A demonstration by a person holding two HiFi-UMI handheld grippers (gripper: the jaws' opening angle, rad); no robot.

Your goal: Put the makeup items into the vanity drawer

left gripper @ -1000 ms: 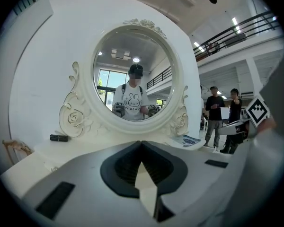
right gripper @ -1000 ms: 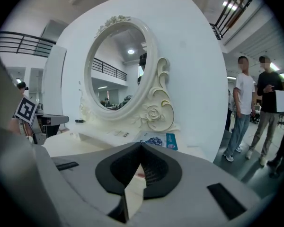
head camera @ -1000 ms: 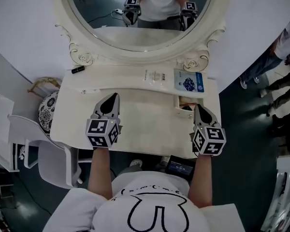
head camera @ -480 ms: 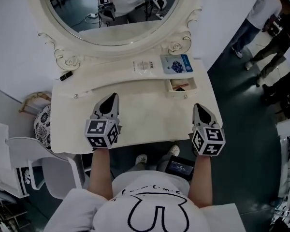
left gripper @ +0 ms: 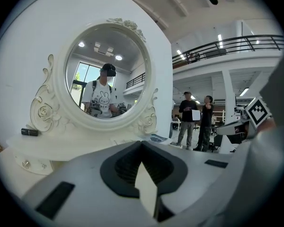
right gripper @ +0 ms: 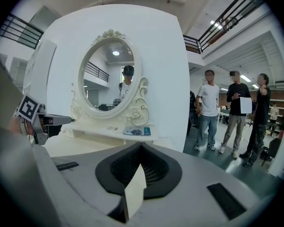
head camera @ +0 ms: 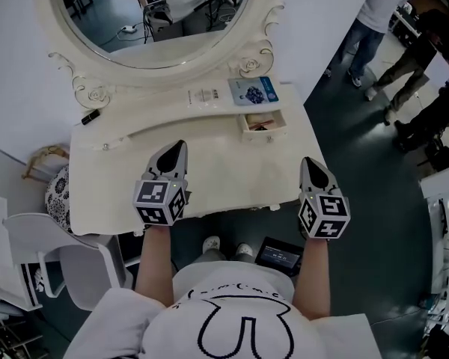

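The cream vanity (head camera: pixel 209 167) stands under its oval mirror (head camera: pixel 153 13). A small drawer (head camera: pixel 263 123) at the right of its raised shelf is open, with small items inside. A blue packet (head camera: pixel 254 90) and a white packet (head camera: pixel 202 96) lie on that shelf, and a short black stick (head camera: pixel 90 116) lies at its left end. My left gripper (head camera: pixel 173 152) hovers over the front of the tabletop, shut and empty. My right gripper (head camera: pixel 312 167) hangs at the table's right front corner, also shut and empty. The blue packet (right gripper: pixel 136 131) also shows in the right gripper view.
A white chair (head camera: pixel 60 253) and a patterned basket (head camera: pixel 56 189) stand left of the vanity. A dark device (head camera: pixel 280 254) lies on the floor by the person's feet. Several people (head camera: pixel 374 21) stand on the dark floor at the right.
The vanity has slid left and farther off in the head view, so the right gripper has gone from over the tabletop to its right corner. Both grippers stay shut and empty.
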